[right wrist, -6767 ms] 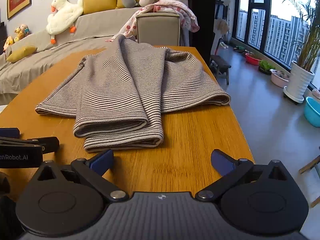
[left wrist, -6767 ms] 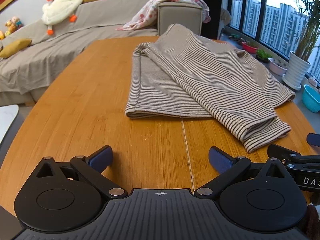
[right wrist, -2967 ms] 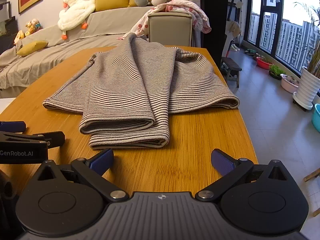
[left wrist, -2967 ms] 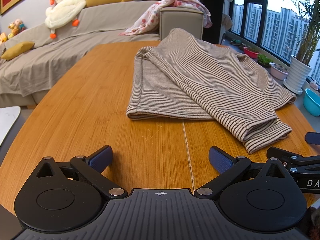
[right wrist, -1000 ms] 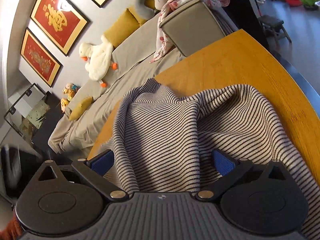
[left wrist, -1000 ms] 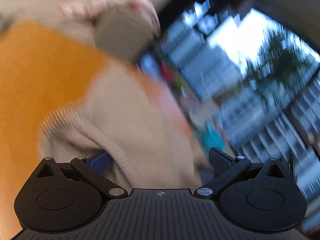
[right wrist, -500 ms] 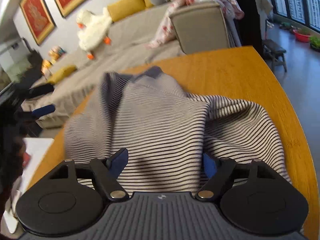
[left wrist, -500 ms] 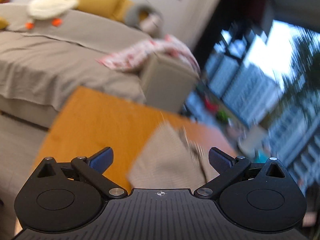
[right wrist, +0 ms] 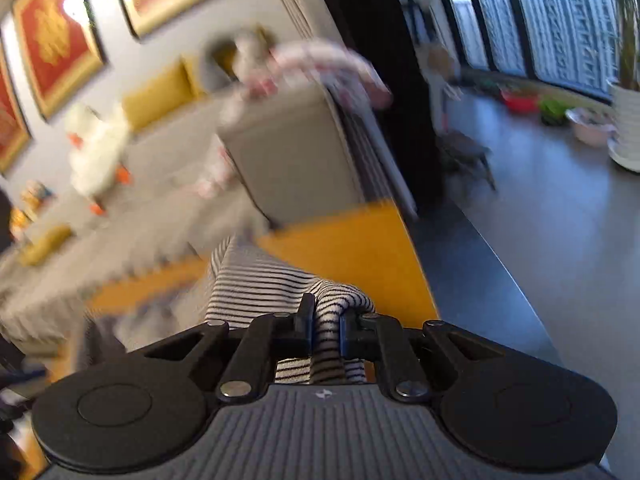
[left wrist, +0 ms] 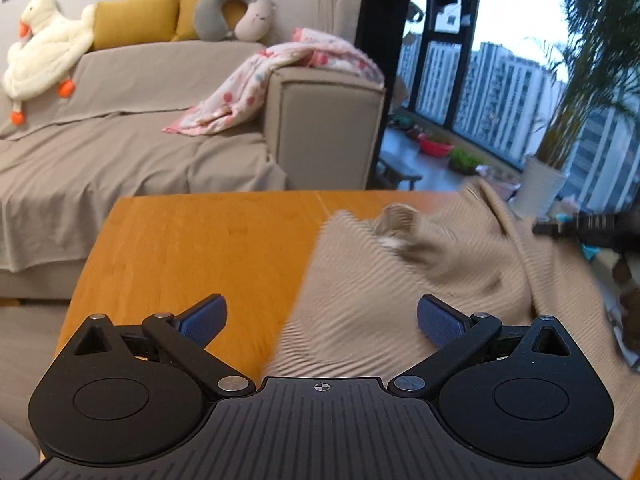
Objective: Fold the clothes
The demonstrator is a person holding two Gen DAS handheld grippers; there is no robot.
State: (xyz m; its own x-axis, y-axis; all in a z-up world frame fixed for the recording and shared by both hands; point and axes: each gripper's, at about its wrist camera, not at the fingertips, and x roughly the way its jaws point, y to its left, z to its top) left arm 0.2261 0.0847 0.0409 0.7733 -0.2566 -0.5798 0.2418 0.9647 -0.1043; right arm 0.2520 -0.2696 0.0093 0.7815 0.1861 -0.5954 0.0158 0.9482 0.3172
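A beige striped sweater (left wrist: 420, 280) lies bunched and motion-blurred on the right part of the wooden table (left wrist: 192, 240). My left gripper (left wrist: 320, 320) is open and empty, its jaws wide apart above the sweater's near edge. My right gripper (right wrist: 325, 330) is shut on a fold of the striped sweater (right wrist: 256, 280) and holds it lifted above the table (right wrist: 360, 240). The right gripper also shows in the left wrist view (left wrist: 580, 230) at the far right, blurred.
A grey sofa (left wrist: 140, 120) with a plush goose (left wrist: 40, 48), yellow cushions and a pink blanket (left wrist: 272, 76) stands behind the table. The sofa armrest (right wrist: 288, 160) is close to the table's far edge. Windows and potted plants (left wrist: 548, 168) are at the right.
My right gripper has closed on the sweater and lifted it, swinging the garment. My left gripper has stayed open and swung to face the sofa. Both views are blurred by fast motion.
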